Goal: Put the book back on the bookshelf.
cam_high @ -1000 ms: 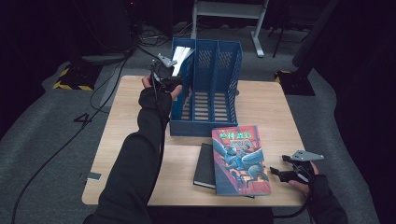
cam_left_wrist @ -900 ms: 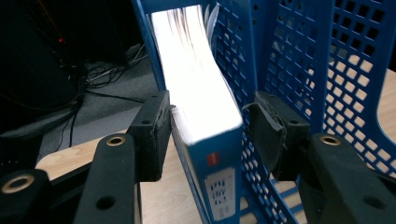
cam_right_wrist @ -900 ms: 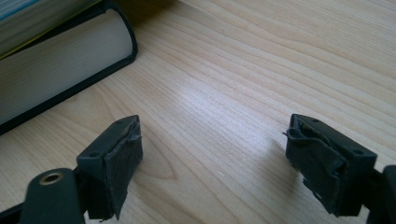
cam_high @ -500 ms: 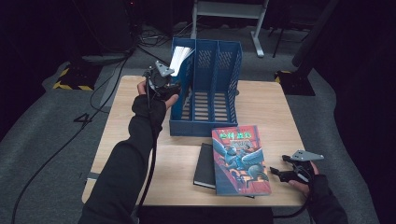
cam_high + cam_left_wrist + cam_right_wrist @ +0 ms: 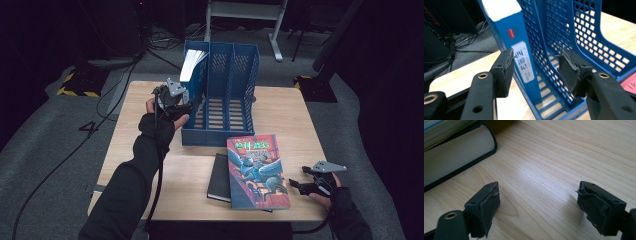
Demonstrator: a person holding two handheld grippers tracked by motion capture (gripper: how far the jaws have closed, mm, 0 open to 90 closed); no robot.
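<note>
A blue-spined book (image 5: 192, 64) (image 5: 517, 47) stands leaning in the left slot of a blue file rack (image 5: 225, 95) (image 5: 564, 32) at the back of the table. My left gripper (image 5: 181, 106) (image 5: 536, 71) is open just in front of the rack's left front corner, jaws astride the book's spine without touching it. A colourful paperback (image 5: 256, 170) lies on a black book (image 5: 218, 177) (image 5: 451, 155) near the front edge. My right gripper (image 5: 300, 184) (image 5: 537, 205) rests open low over the wood, right of those books.
The wooden table (image 5: 295, 115) has free room on its left half and right of the rack. Cables (image 5: 120, 80) run over the dark floor at the left, and a metal stand (image 5: 245, 15) is behind the table.
My left gripper has let go of the blue-spined book and drawn back toward me from the rack's top to its front corner. The right gripper has stayed put.
</note>
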